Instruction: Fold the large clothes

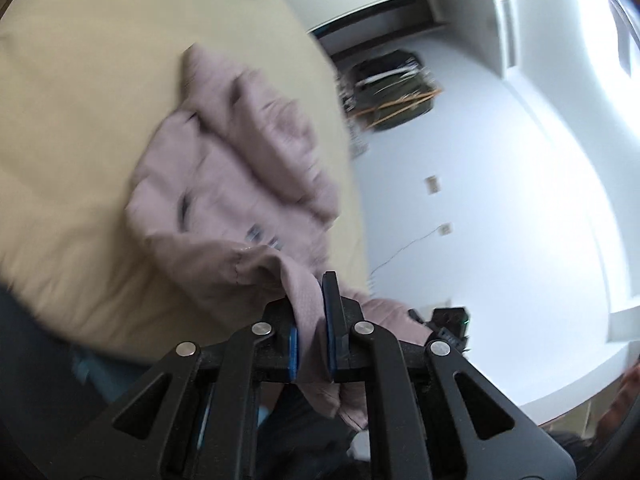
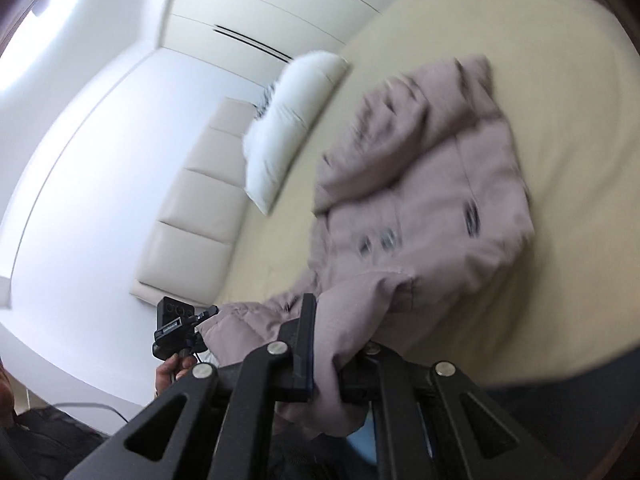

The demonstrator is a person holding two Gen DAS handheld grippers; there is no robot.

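A dusty-pink padded jacket lies crumpled on a bed with a cream sheet. My left gripper is shut on a fold of the jacket's edge, and the cloth hangs down between its blue pads. In the right wrist view the same jacket stretches from the bed toward me. My right gripper is shut on another part of its hem, and the fabric drapes over and hides the right finger. Both views are blurred by motion.
A white pillow lies by the padded cream headboard. White wardrobe doors stand behind. A dark bag sits on the floor past the bed's edge. The other gripper's black body and a hand show at lower left.
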